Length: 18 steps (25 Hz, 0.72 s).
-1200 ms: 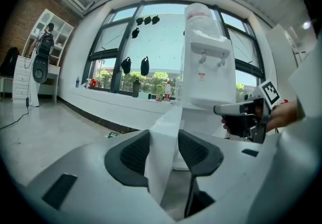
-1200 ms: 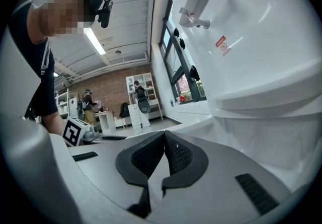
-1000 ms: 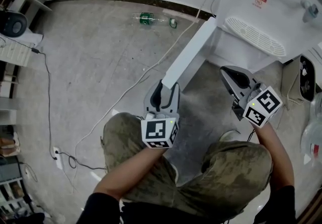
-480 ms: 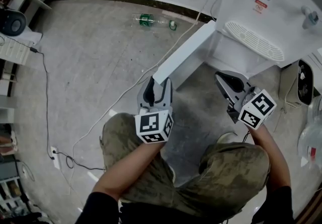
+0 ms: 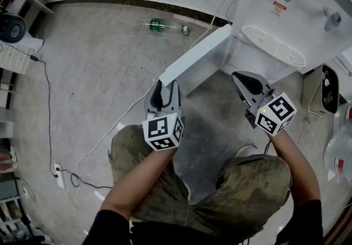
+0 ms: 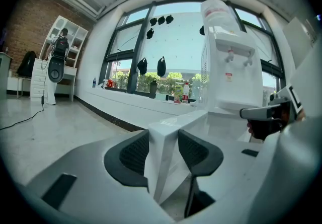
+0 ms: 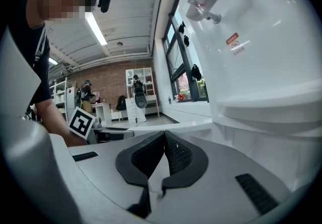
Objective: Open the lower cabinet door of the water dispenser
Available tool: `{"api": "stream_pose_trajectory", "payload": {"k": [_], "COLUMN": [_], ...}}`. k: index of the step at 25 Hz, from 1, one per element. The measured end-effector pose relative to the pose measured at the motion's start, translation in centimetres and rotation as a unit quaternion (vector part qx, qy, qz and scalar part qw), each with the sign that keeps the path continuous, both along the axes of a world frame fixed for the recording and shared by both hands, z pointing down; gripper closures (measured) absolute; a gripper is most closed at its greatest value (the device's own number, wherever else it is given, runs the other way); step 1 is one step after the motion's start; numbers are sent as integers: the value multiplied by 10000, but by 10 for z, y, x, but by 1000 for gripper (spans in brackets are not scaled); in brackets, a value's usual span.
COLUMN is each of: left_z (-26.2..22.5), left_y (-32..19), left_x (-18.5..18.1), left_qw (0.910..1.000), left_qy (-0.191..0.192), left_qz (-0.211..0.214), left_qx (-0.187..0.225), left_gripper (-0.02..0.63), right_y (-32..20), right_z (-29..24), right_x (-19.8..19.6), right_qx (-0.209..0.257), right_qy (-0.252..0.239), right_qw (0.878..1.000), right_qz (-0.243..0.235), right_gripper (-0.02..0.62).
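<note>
1. Left gripper (image 6: 162, 156): the jaws stand part-way apart, with both pads pressed on the free upright edge of the lower cabinet door (image 6: 188, 117). The opening equals the thickness of the panel. That thickness is what keeps the jaws from meeting.
2. Grip location: the hold is at the edge farthest from the hinge. Judged from the layout, this gives the longest lever, so a light pull swings the panel.
3. Door position: in the head view, the lower cabinet door (image 5: 198, 62) runs from the left gripper (image 5: 163, 88) toward 1 o'clock, up to the water dispenser (image 5: 286, 7). It stands well clear of the cabinet front. The opening appears largely accomplished.
4. Right gripper (image 7: 163, 153): the jaws are fully together and nothing lies between them. In the head view the right gripper (image 5: 243, 80) sits at 3 o'clock from the left gripper. It is near the dispenser front, below the drip grille (image 5: 273, 45), and no contact with anything is seen. It appears idle, since one gripper suffices for the door.
5. Operator: the person crouches at 6 o'clock from both grippers. This posture suits a door set low on the unit.
6. Surroundings: a green bottle (image 5: 159, 22) lies on the floor (image 5: 99, 62) at 12 o'clock from the left gripper. It is well apart from the door.
</note>
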<state>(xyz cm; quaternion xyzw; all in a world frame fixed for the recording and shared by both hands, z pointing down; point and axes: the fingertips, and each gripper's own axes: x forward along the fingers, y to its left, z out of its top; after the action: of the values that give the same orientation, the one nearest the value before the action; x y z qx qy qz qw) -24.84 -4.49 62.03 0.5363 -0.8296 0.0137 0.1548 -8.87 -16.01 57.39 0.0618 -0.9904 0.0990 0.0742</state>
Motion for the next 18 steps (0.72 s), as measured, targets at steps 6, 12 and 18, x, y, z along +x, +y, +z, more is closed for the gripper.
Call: {"api": "stream_pose_trajectory", "payload": {"k": [6, 12, 18], "left_z": [0, 1, 1], "left_y": [-2, -5, -9], "left_x": [-9, -17, -25], "left_qw": [9999, 9998, 9998], "left_qy": [-119, -15, 65], "left_qz": [-4, 32, 5], "left_qx": [101, 181, 162], "left_gripper": [436, 439, 442], "right_y": [-1, 17, 10], "right_z": [-12, 1, 5], "right_x": [-26, -44, -63], "right_qx": [217, 328, 461], "right_qy": [261, 464, 672], "right_qw": [9994, 9984, 9966], "right_qz": [3, -43, 89], "right_gripper": [595, 595, 595]}}
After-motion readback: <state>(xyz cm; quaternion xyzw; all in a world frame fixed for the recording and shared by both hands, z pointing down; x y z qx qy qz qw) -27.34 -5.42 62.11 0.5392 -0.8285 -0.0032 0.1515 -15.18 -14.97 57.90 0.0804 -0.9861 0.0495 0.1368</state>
